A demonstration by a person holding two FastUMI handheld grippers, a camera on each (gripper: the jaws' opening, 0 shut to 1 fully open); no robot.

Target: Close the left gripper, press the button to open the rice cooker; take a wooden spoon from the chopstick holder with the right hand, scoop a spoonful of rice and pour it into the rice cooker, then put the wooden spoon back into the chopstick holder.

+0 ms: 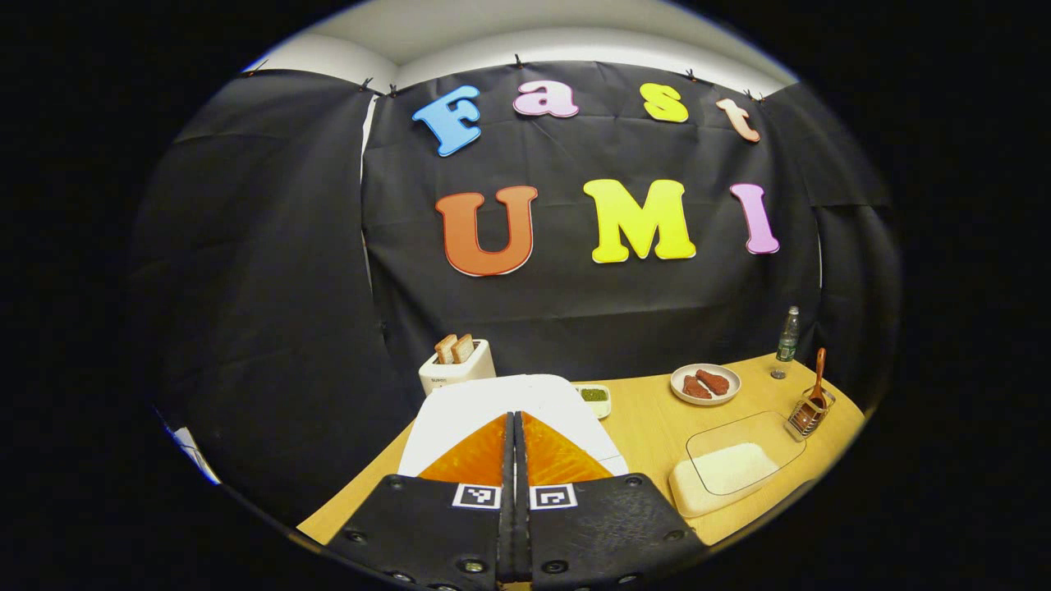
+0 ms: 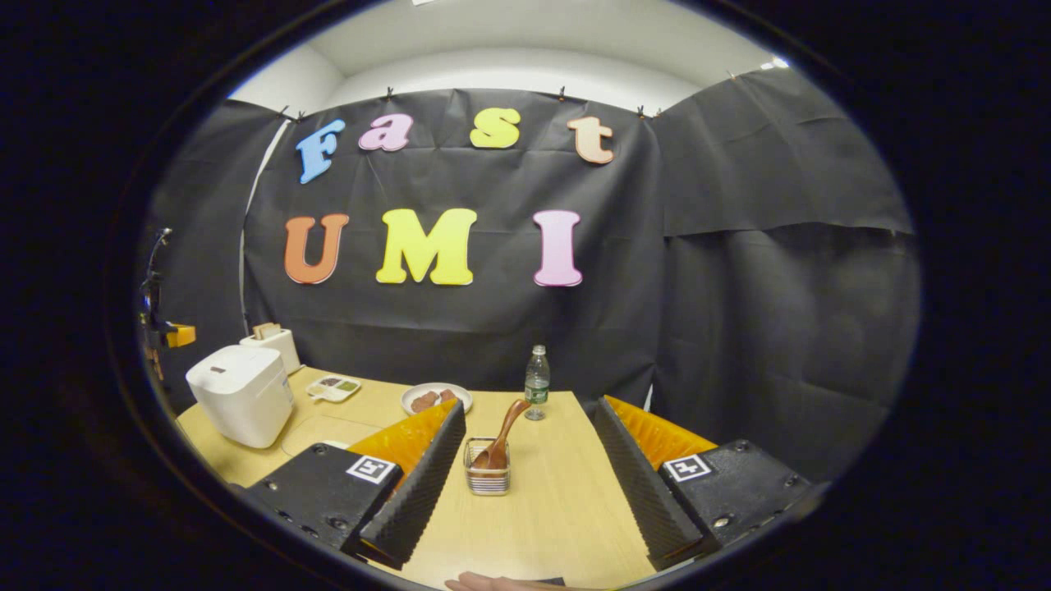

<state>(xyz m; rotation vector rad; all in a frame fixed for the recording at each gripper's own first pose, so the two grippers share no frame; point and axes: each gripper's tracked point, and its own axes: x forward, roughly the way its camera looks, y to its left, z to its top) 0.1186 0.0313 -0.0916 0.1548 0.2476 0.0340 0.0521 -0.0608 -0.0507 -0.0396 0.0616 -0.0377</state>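
Observation:
In the left gripper view my left gripper is shut, its orange fingers pressed together with nothing between them, tips just above the lid of the white rice cooker. The cooker's lid is closed. In the right gripper view my right gripper stands wide open over the table. The wire chopstick holder sits between and just beyond its fingers, with the wooden spoon leaning in it. The holder and spoon stand at the table's right. A shallow tray of white rice lies beside them.
A toaster with two bread slices stands behind the cooker. A small sauce dish, a plate of meat and a water bottle line the wooden table's far side. A hand shows at the near edge.

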